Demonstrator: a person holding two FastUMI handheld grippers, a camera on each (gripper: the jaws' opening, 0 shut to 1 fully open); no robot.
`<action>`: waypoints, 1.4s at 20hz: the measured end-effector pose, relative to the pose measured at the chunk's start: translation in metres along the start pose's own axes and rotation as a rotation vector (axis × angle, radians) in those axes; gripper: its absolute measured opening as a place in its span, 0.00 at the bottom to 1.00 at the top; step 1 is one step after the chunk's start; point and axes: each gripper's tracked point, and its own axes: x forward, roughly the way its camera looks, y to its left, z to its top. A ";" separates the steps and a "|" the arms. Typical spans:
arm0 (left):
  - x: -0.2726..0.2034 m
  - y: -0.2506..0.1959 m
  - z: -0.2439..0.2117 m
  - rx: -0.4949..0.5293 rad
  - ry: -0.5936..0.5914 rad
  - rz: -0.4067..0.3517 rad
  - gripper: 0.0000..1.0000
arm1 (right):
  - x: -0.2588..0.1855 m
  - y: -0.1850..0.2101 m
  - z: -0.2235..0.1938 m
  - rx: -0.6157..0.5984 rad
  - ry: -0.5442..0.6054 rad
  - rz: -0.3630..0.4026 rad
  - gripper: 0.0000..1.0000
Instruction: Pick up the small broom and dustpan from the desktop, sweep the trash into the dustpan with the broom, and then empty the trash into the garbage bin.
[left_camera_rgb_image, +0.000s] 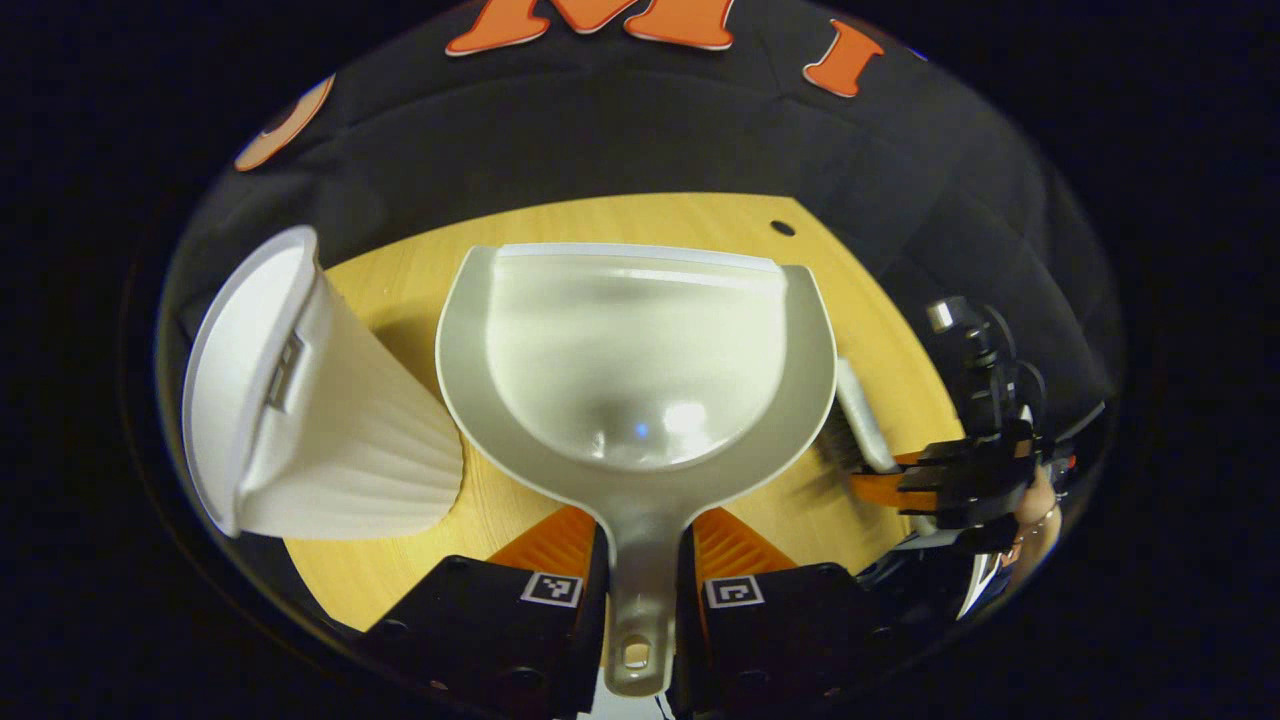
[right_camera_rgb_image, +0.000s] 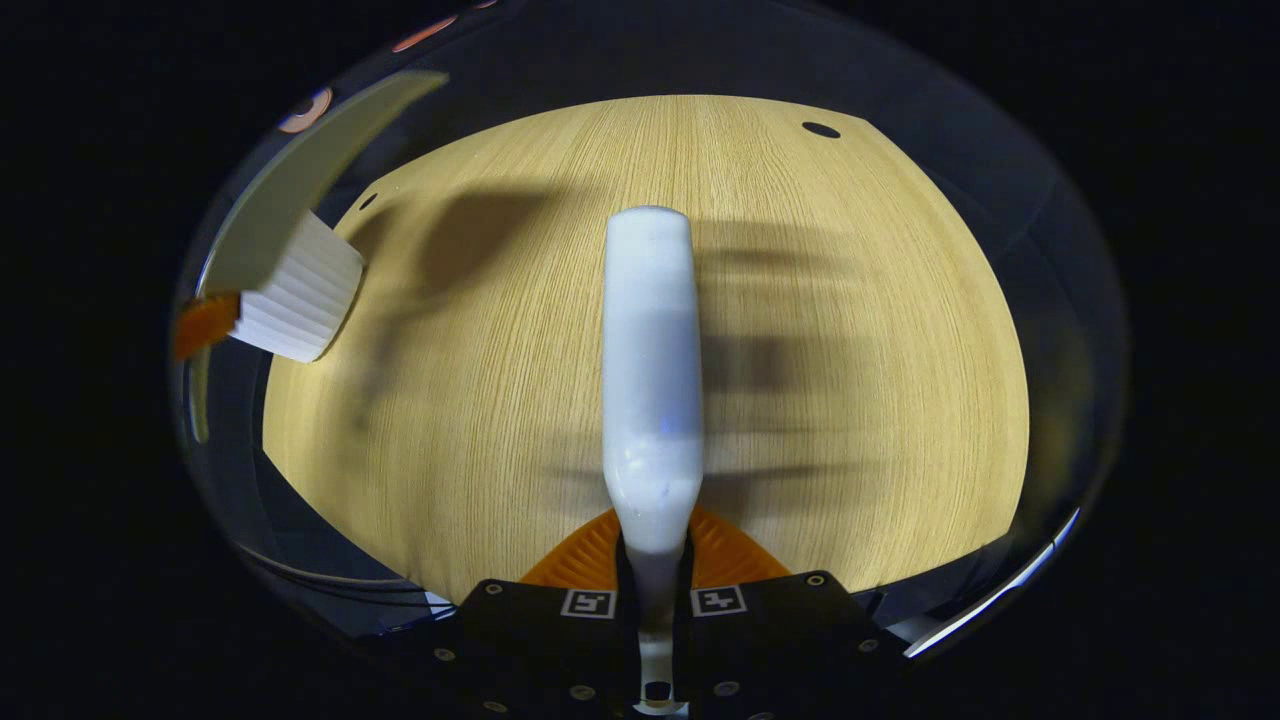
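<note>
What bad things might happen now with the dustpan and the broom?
The dustpan sits close beside the white bin, so it might knock the bin over. The left gripper holds only its thin handle, so it might twist. The right gripper pinches the broom at its handle end, so it might wobble.

The left gripper view is looking closely along its fingers over the dustpan (left_camera_rgb_image: 640, 360); the right gripper view is facing down onto the shared wooden desktop (right_camera_rgb_image: 850, 330).

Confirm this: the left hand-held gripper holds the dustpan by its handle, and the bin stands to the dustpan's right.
Wrong on the side. In the left gripper view the left hand-held gripper does hold the dustpan by its handle, but the bin is to its left.
</note>
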 end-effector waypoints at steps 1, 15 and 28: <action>0.013 -0.002 -0.012 -0.024 0.024 0.009 0.30 | 0.001 -0.001 0.000 -0.007 0.003 -0.004 0.13; 0.045 0.003 -0.088 -0.207 0.091 0.080 0.30 | 0.002 -0.006 0.001 0.007 -0.015 -0.117 0.14; -0.010 0.033 -0.124 -0.215 0.146 0.088 0.68 | 0.005 0.011 0.008 0.021 -0.029 -0.068 0.61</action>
